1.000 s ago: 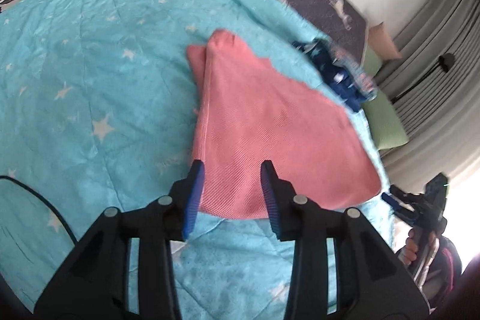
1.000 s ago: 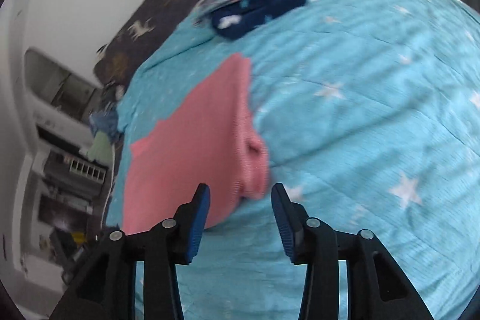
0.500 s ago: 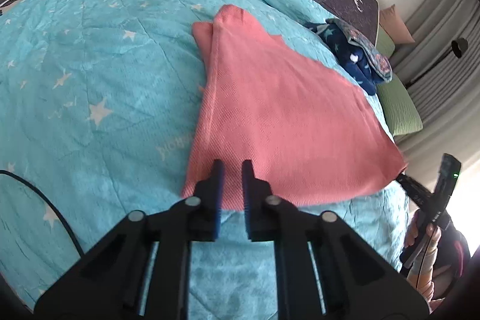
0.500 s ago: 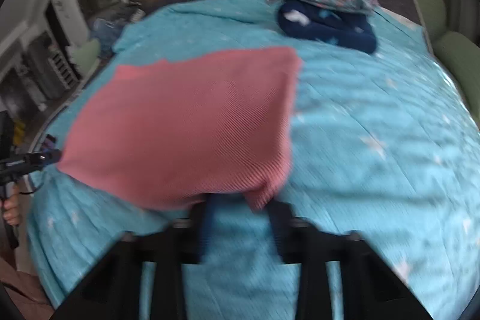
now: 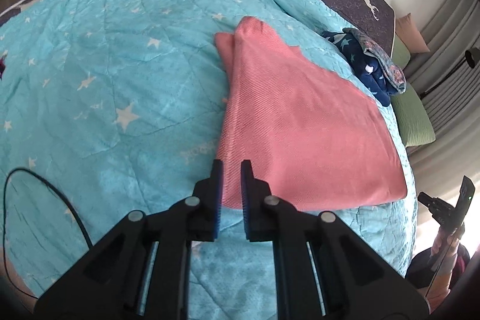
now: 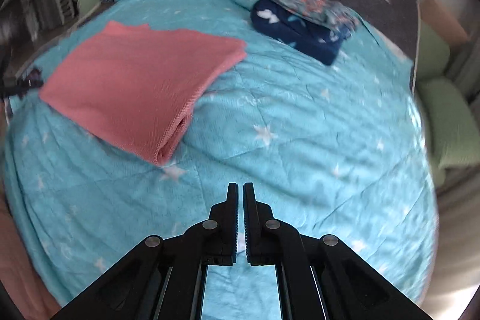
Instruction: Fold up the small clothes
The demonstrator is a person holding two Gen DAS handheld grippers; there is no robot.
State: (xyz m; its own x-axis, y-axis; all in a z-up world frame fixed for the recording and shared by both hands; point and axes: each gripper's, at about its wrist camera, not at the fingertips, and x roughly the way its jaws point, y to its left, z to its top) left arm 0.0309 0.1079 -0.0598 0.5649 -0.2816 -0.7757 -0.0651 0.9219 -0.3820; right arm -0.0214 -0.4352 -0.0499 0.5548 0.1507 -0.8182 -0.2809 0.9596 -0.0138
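Observation:
A pink folded garment (image 5: 300,122) lies flat on the turquoise star quilt (image 5: 105,65). My left gripper (image 5: 231,167) hovers over the garment's near edge, its jaws nearly closed with a small gap; I cannot tell whether it pinches the cloth. In the right wrist view the pink garment (image 6: 141,83) lies to the upper left, folded double with its fold at the near corner. My right gripper (image 6: 240,188) is shut and empty, held above bare quilt (image 6: 300,140), clear of the garment.
A stack of folded dark blue and floral clothes (image 5: 372,65) sits beyond the garment, also in the right wrist view (image 6: 303,20). A black cable (image 5: 45,188) lies at the left. Green cushions (image 6: 450,122) lie off the bed's right side.
Both grippers closed from wide open. The right gripper pulled back from the garment's edge and now sits away from it. The left gripper stayed at the near edge.

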